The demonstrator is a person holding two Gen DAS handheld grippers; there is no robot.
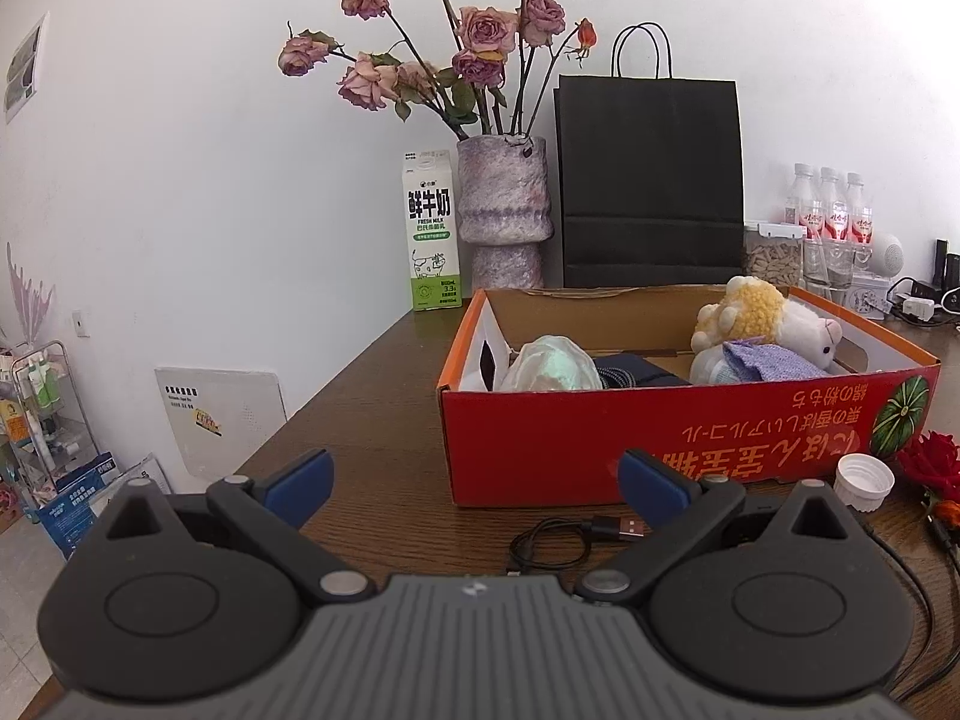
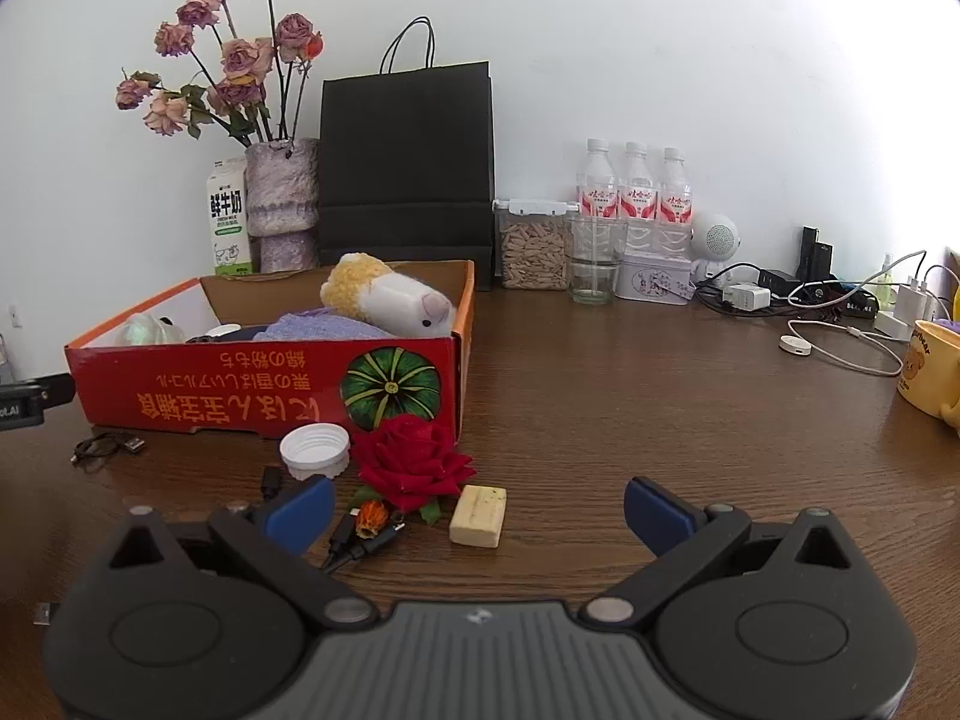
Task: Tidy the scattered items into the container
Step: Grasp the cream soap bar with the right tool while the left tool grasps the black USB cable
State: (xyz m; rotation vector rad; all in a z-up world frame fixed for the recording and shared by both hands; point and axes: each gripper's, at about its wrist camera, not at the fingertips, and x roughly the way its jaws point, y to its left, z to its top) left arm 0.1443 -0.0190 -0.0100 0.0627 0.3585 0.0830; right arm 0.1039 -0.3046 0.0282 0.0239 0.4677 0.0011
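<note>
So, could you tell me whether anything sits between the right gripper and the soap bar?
Nothing visible does. The right gripper is open, and the soap bar lies on bare table between its fingers, with the red rose just left of it.

red box [image 2: 264,387] (part-filled) | rose [image 2: 411,462], soap [image 2: 479,516], cap [image 2: 314,450] outside

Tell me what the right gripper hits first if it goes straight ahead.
Probably the soap bar, lying just ahead between the open right gripper tips; the red rose sits slightly left. Depth is uncertain.
</note>
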